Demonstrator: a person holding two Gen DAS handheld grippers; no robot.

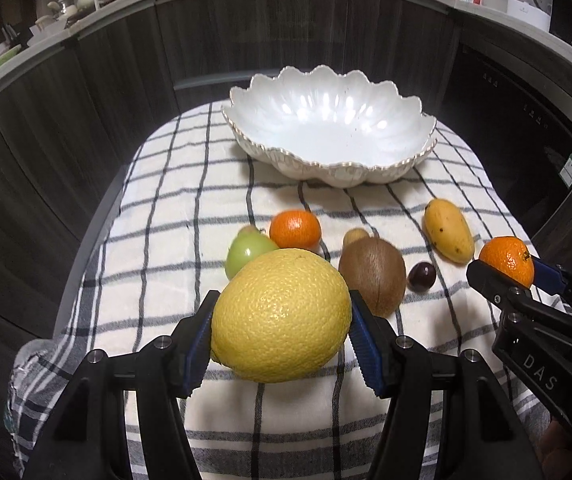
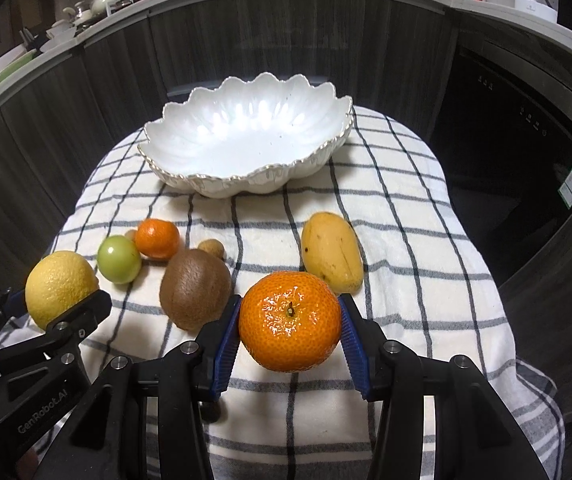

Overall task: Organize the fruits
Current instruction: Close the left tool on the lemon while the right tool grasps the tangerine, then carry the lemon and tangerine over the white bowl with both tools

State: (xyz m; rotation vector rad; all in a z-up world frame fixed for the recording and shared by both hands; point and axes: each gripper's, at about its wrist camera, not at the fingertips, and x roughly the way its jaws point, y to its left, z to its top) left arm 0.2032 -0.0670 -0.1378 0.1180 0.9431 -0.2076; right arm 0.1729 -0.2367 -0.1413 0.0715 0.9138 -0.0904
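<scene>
Checked cloth (image 1: pixel 189 184) covers the table, bowl (image 1: pixel 326 128) at 12 o'clock. Left gripper (image 1: pixel 281 334), angled downward, clamps the lemon (image 1: pixel 281 316) above the cloth. Right gripper (image 2: pixel 290 330), equally angled, clamps a tangerine (image 2: pixel 290 320). Loose fruit lies between grippers and bowl.

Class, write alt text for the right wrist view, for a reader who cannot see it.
The right gripper holds a tangerine between its blue-padded fingers above a checked cloth. Beyond it lie a mango, a kiwi, a green fruit and a second tangerine, before an empty white scalloped bowl. At left, the left gripper holds a lemon.
</scene>
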